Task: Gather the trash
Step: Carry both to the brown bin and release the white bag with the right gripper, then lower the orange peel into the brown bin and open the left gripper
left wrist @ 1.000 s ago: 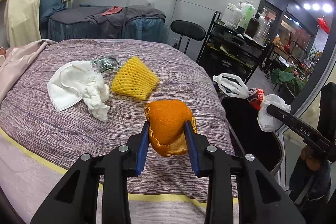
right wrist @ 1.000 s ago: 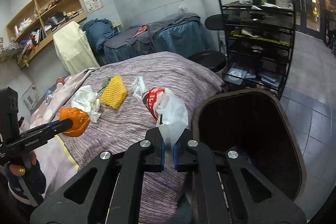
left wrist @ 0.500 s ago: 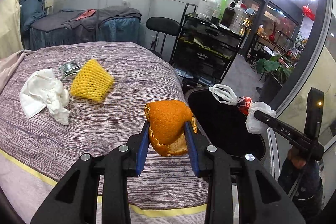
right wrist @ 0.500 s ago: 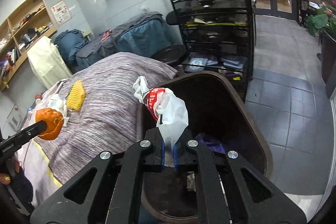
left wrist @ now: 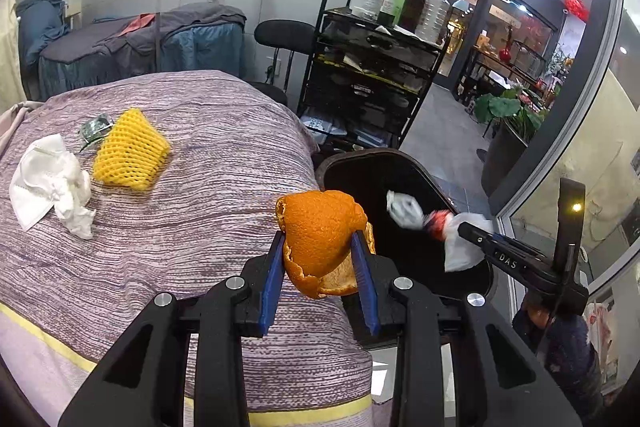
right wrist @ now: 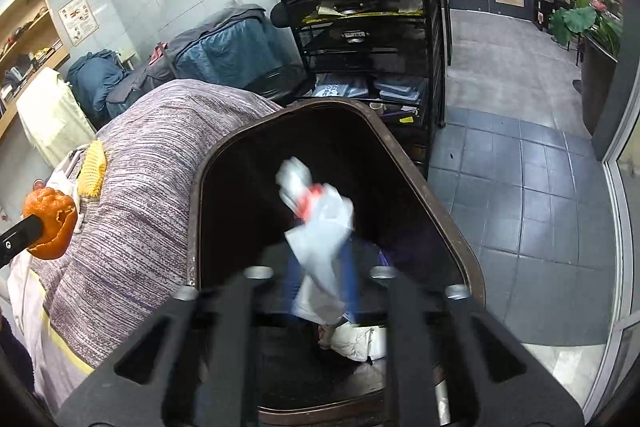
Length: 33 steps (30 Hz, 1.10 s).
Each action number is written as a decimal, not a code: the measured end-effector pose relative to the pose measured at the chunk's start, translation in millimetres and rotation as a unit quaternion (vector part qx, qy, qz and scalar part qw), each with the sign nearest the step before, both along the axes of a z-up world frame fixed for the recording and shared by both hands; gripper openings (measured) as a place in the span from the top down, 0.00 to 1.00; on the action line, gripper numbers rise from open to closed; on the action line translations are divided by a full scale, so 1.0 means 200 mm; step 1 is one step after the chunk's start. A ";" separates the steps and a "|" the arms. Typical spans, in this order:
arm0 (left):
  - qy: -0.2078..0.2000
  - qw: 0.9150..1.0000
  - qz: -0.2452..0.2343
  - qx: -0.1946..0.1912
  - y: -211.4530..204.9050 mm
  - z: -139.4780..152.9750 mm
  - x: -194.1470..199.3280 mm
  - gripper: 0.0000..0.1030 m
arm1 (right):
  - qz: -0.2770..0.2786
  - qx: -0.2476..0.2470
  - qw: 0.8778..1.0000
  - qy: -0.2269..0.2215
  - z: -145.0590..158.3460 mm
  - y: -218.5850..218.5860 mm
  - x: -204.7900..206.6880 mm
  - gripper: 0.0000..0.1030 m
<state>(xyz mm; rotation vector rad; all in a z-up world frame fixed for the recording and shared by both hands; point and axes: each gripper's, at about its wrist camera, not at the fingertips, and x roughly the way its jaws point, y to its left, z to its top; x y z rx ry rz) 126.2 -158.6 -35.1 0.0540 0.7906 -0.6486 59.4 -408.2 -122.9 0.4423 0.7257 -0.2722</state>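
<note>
The right gripper [right wrist: 320, 279] hangs over the open bin [right wrist: 440, 211], so the bag [right wrist: 320, 227] can drop straight in; its jaws look spread, the blurred bag loose between them, long axis running toward 11 o'clock. The left gripper [left wrist: 320, 279] pinches the peel [left wrist: 320, 235] above the bed [left wrist: 168, 247] edge, dome up, probably next for the bin at 2 o'clock.

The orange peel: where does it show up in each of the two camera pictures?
Left wrist view: the curled orange peel sits at centre, pinched in the left claw.
Right wrist view: orange peel at the far left edge.
Shared landmark: the dark brown trash bin.
</note>
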 end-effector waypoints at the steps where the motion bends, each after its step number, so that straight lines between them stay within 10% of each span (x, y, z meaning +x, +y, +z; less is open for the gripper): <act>1: 0.000 1.000 -0.001 0.002 -0.01 0.00 0.00 0.68 | -0.007 0.000 1.000 -0.004 0.00 -0.01 -0.01 0.43; 33: 0.019 0.993 -0.091 0.074 -0.57 -0.14 0.07 0.68 | -0.110 -0.008 0.991 -0.073 0.14 -0.17 -0.23 0.23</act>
